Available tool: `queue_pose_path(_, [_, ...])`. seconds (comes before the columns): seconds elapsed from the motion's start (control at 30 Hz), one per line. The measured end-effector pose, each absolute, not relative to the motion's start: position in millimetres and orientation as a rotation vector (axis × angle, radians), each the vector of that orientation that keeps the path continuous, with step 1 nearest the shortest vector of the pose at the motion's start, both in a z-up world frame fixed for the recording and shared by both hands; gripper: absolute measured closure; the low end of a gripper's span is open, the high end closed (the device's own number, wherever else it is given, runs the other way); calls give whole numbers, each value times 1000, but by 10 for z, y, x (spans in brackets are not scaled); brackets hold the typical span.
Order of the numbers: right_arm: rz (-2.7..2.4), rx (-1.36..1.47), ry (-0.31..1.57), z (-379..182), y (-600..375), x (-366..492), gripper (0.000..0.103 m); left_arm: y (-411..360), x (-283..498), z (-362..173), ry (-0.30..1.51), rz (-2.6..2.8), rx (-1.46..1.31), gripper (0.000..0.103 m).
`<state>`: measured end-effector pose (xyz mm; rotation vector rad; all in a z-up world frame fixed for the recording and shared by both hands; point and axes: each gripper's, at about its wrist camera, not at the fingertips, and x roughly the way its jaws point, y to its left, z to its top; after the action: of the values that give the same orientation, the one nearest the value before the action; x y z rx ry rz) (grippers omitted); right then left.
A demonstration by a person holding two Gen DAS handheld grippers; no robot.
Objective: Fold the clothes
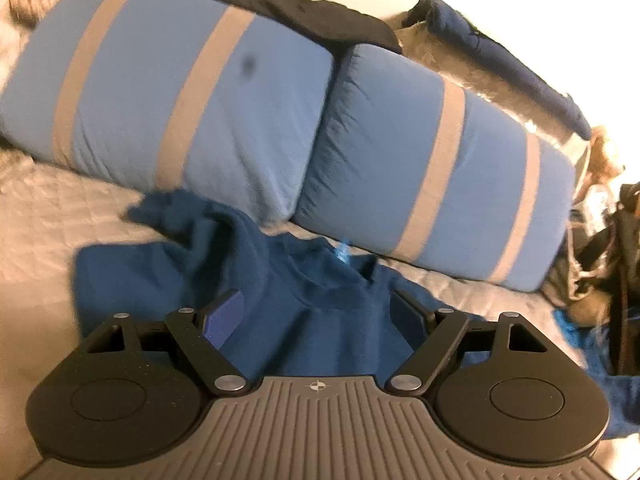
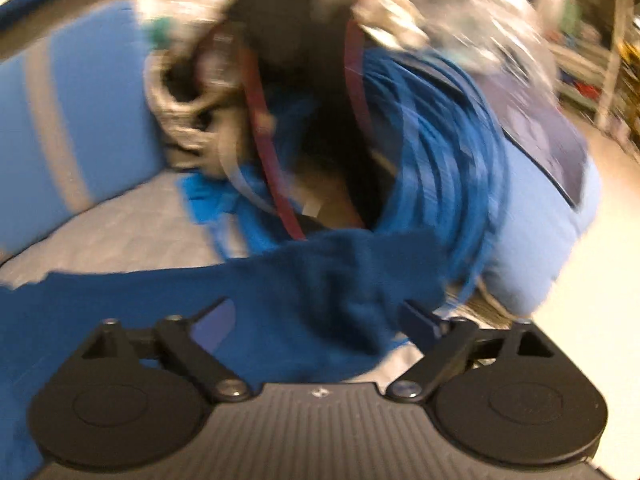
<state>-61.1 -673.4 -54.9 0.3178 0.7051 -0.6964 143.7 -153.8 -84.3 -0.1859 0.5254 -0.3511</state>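
**Quilted bed with a dark blue top spread for folding, both grippers above it**

Pale quilted bedcover carries a dark blue sweatshirt, which lies near the middle of the bed with its neckline turned toward the head end. One part of the garment is bunched upward at its left side; which part it is cannot be told. The left gripper hangs just above the chest of the garment with its jaws spread wide, nothing between them. The right gripper hangs over another part of the same dark blue cloth, jaws likewise spread and holding nothing; this view is heavily blurred.

Beyond the neckline, along the head edge of the bed, two light blue pillows with grey stripes lie end to end, touching. A black garment rests behind them, and another dark blue cloth lies toward the far right corner. At the right edge of the bed sits a blurred heap: a brighter blue ribbed fabric, dark red straps, and a further light blue pillow.
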Motion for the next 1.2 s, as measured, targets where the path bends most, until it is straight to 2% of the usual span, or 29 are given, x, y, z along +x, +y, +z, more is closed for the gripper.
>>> queue_pose_path(0.03, [-653,292,692,-486,-6604,-582,0,-1513,1423,-806,521,-338,-182,22])
queue_pose_path(0.37, [-309,185,599,-57,-5453,8,0,-1159,1386,-169,438,-267,-67,23])
queue_pose_path(0.6, [-148,138,548,40,-4515,440,0,-891,1403,242,385,-199,-3,23])
queue_pose_path(0.8, [4,188,571,-109,-3710,654,0,-731,1487,228,421,-163,19,23])
queue_pose_path(0.93, [68,252,665,-307,-3303,780,0,-644,1581,139,425,-177,-11,23])
queue_pose_path(1.07, [115,273,727,-550,-2972,920,0,-717,1854,-106,470,-197,1,32])
queue_pose_path(1.2, [104,296,728,-805,-2823,1029,0,-813,2165,-438,548,-253,-18,34])
